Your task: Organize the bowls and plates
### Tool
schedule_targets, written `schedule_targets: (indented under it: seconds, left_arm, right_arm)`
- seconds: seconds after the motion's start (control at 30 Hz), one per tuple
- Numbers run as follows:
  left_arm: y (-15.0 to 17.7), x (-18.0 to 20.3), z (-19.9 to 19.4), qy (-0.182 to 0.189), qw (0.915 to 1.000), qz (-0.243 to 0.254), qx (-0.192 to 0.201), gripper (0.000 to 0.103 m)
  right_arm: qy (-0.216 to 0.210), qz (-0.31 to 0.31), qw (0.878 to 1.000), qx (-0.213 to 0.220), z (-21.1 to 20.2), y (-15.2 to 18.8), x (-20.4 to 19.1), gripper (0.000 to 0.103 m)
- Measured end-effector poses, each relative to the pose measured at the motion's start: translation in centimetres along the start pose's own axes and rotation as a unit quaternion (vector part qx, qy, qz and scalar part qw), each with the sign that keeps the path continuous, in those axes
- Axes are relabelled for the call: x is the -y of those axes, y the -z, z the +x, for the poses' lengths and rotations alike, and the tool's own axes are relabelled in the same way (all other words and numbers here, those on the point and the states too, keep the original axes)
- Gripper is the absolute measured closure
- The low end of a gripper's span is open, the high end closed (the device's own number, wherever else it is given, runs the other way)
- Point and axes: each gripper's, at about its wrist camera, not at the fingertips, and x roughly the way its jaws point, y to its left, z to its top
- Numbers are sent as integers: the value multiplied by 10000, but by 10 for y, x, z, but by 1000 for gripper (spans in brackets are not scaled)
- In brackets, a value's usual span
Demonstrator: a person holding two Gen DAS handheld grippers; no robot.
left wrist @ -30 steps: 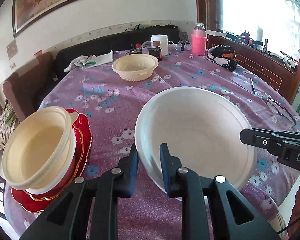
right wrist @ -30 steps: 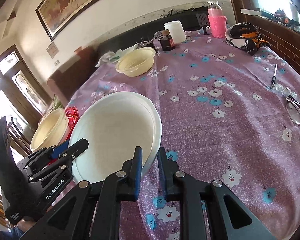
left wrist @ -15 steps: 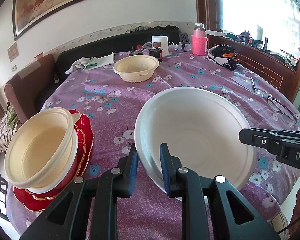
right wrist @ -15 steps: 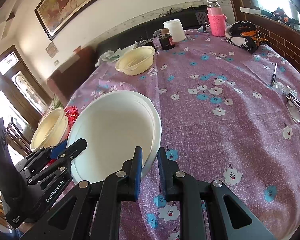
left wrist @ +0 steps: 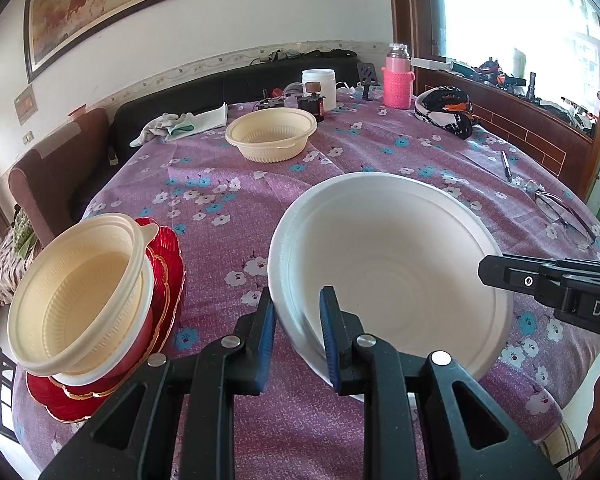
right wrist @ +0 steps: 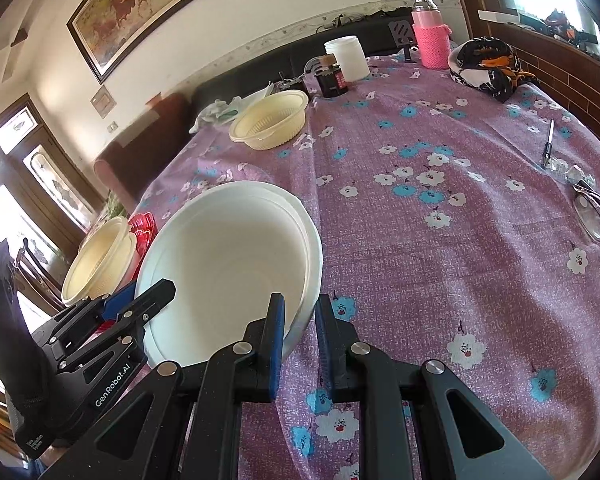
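A large white bowl [left wrist: 392, 264] is at the near side of the table, and a second white rim shows just under its edge [right wrist: 314, 248]. My left gripper [left wrist: 298, 320] is shut on its near-left rim, one pad inside and one outside. My right gripper [right wrist: 300, 328] is shut on the opposite rim and appears in the left wrist view as a black finger [left wrist: 512, 276]. To the left stands a stack: a cream bowl [left wrist: 76, 292] on a red-and-white bowl on red plates [left wrist: 168, 264]. Another cream bowl [left wrist: 271, 136] sits farther back.
The round table has a purple flowered cloth [right wrist: 440, 240]. At the back stand a white jar [left wrist: 319, 80], a dark jar [right wrist: 332, 80], a pink bottle [left wrist: 397, 80] and a folded cloth [left wrist: 184, 124]. A helmet [right wrist: 488, 64], a pen [right wrist: 548, 148] and glasses [right wrist: 596, 220] lie on the right.
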Motion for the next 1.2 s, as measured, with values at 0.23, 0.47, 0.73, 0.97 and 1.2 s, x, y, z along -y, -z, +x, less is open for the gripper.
schedule_targets:
  seconds: [0.23, 0.47, 0.73, 0.97, 1.2]
  left_arm:
    - [0, 0, 0, -1, 10000, 0, -1, 82]
    - [0, 0, 0, -2, 10000, 4, 1, 82]
    - [0, 0, 0, -5, 10000, 5, 1, 82]
    - [0, 0, 0, -13, 10000, -1, 5, 82]
    - [-2, -6, -5, -55, 9999, -66, 66, 82]
  right_arm:
    - [-7, 10, 10000, -1, 0, 0, 0, 86]
    - [-14, 8, 10000, 12, 0, 1, 1, 86]
    - [-22, 13, 10000, 14, 0, 1, 1, 86]
    - [-23, 15, 10000, 13, 0, 1, 1, 86]
    - [-68, -6, 10000, -1, 0, 0, -6, 86]
